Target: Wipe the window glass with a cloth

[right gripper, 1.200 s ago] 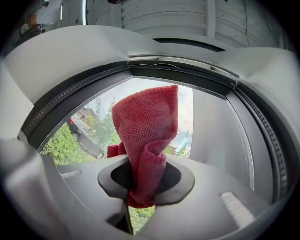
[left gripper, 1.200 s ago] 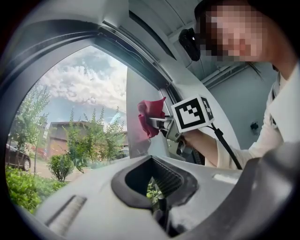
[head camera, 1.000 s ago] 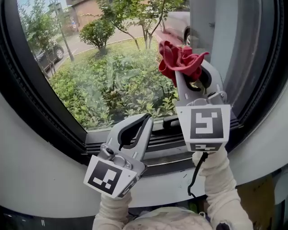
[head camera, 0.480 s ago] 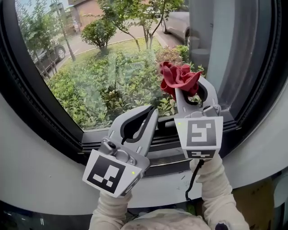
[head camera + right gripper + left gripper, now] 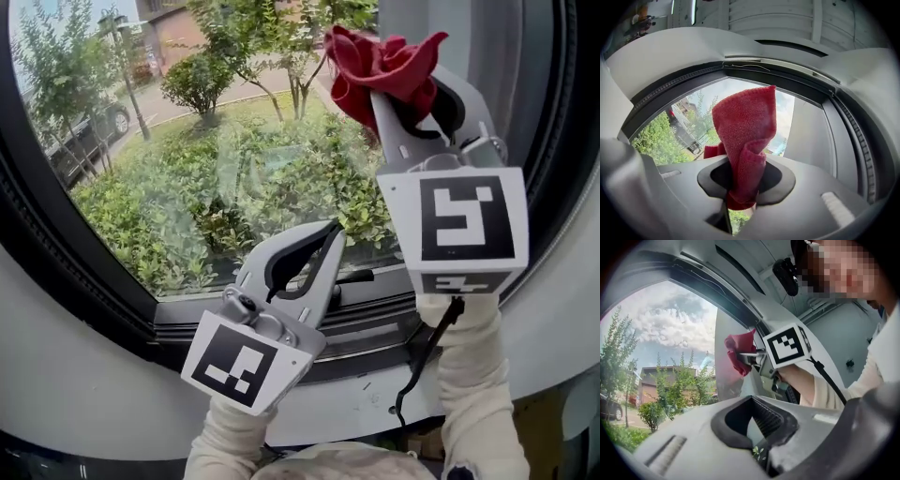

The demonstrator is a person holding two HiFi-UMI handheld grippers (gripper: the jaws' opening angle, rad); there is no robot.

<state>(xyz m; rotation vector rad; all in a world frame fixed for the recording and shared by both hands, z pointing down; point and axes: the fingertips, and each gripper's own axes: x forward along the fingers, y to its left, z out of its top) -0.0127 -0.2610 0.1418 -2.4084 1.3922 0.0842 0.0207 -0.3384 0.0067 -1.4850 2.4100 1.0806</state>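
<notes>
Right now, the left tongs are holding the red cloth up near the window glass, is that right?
Not quite. It is the right tongs that are shut on the red cloth, held up near the window glass. The right gripper view shows the cloth pinched between them. The left tongs are shut and hold nothing.

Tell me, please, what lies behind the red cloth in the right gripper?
The window glass, with a tree and shrubs outside it. The cloth covers the patch of pane straight behind it, so nothing shows there.
</notes>
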